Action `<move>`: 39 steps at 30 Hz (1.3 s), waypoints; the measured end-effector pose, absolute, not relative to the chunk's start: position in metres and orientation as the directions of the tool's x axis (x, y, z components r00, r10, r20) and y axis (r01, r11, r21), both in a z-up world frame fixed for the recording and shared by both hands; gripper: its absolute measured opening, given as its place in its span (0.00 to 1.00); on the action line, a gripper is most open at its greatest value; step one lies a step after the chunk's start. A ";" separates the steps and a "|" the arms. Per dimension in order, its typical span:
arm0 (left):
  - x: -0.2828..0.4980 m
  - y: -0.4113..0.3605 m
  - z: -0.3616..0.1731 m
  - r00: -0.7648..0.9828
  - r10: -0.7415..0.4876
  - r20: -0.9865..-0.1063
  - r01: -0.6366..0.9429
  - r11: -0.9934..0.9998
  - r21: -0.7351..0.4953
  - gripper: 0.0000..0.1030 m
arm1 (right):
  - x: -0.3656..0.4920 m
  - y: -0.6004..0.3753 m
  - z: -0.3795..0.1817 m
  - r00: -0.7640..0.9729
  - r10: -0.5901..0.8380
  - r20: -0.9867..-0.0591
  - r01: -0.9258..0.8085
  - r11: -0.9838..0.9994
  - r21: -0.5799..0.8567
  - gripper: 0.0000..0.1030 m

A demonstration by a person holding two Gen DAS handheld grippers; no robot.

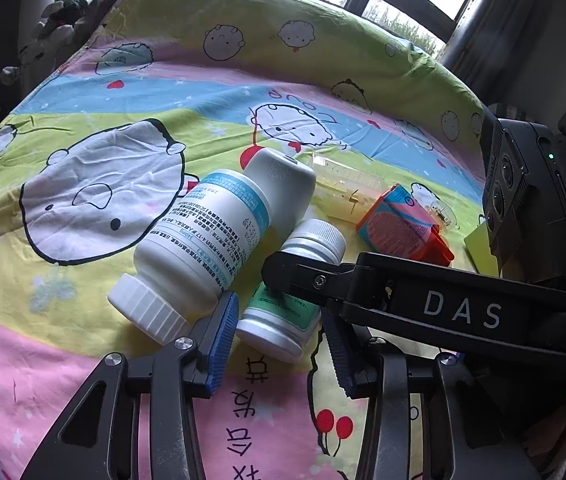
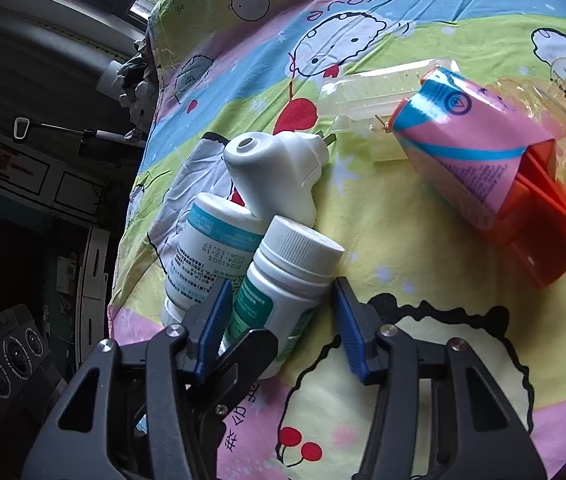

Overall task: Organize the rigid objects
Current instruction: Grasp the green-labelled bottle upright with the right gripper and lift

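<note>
Three white containers lie together on a cartoon bedsheet: a large blue-label bottle (image 1: 199, 236) (image 2: 211, 256), a small green-label bottle (image 1: 291, 304) (image 2: 287, 280) and a white cap-shaped container (image 1: 283, 184) (image 2: 275, 168). My left gripper (image 1: 283, 344) is open, with its pads on either side of the small bottle's base. My right gripper (image 2: 283, 320) is open too, straddling the same small bottle from the other side; its finger (image 1: 303, 276) crosses over the bottle in the left wrist view. A pink and blue carton (image 1: 399, 220) (image 2: 471, 152) lies to the right.
An orange plastic piece (image 2: 547, 232) sticks out under the carton. A clear plastic box (image 1: 347, 184) (image 2: 375, 96) and a clear glass item (image 2: 563, 92) lie behind it. The bedsheet (image 1: 163, 100) covers the whole surface. Windows and dark furniture lie beyond the edge.
</note>
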State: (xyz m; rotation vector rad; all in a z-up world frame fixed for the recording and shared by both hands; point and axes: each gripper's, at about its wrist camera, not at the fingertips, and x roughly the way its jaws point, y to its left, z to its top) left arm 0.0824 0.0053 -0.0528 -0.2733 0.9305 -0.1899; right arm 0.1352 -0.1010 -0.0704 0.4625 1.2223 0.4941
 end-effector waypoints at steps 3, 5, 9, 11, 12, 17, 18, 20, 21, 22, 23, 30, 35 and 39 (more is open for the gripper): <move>0.082 0.004 -0.052 0.586 -0.284 -0.759 0.051 0.948 -0.315 0.40 | 0.133 -0.101 -0.069 0.278 0.583 -0.763 -0.122 0.810 0.574 0.46; 0.081 0.003 -0.051 0.589 -0.280 -0.758 0.053 0.949 -0.309 0.40 | 0.131 -0.099 -0.068 0.286 0.583 -0.760 -0.129 0.810 0.572 0.46; 0.077 0.000 -0.045 0.601 -0.275 -0.750 0.069 0.953 -0.294 0.36 | 0.129 -0.100 -0.064 0.295 0.604 -0.740 -0.139 0.794 0.593 0.42; 0.075 -0.003 -0.041 0.610 -0.272 -0.744 0.079 0.955 -0.285 0.36 | 0.126 -0.099 -0.060 0.318 0.601 -0.733 -0.151 0.795 0.587 0.41; 0.074 -0.004 -0.039 0.613 -0.272 -0.742 0.083 0.956 -0.282 0.36 | 0.123 -0.098 -0.057 0.329 0.598 -0.731 -0.156 0.798 0.582 0.41; 0.066 -0.010 -0.026 0.643 -0.278 -0.713 0.122 0.957 -0.263 0.35 | 0.117 -0.100 -0.046 0.359 0.608 -0.708 -0.165 0.788 0.593 0.39; 0.064 -0.011 -0.023 0.650 -0.282 -0.705 0.129 0.956 -0.263 0.35 | 0.115 -0.102 -0.042 0.371 0.605 -0.704 -0.169 0.790 0.590 0.39; 0.060 -0.014 -0.016 0.665 -0.291 -0.688 0.146 0.954 -0.262 0.35 | 0.111 -0.104 -0.033 0.399 0.599 -0.695 -0.177 0.793 0.582 0.39; 0.057 -0.016 -0.012 0.672 -0.294 -0.680 0.155 0.953 -0.259 0.35 | 0.108 -0.105 -0.029 0.411 0.597 -0.689 -0.181 0.794 0.580 0.39; 0.055 -0.018 -0.008 0.680 -0.295 -0.671 0.164 0.953 -0.253 0.35 | 0.106 -0.107 -0.024 0.424 0.596 -0.682 -0.184 0.794 0.580 0.39; 0.052 -0.020 -0.003 0.689 -0.297 -0.661 0.173 0.953 -0.248 0.35 | 0.103 -0.109 -0.020 0.436 0.598 -0.673 -0.189 0.792 0.581 0.39; 0.035 -0.041 0.024 0.732 -0.321 -0.601 0.250 0.947 -0.202 0.35 | 0.083 -0.130 0.008 0.530 0.588 -0.611 -0.198 0.787 0.585 0.39; 0.024 -0.064 0.040 0.749 -0.344 -0.566 0.310 0.937 -0.159 0.35 | 0.069 -0.154 0.022 0.585 0.581 -0.566 -0.188 0.776 0.602 0.39; 0.018 -0.085 0.050 0.757 -0.366 -0.542 0.346 0.927 -0.143 0.35 | 0.061 -0.175 0.032 0.621 0.571 -0.538 -0.169 0.767 0.619 0.39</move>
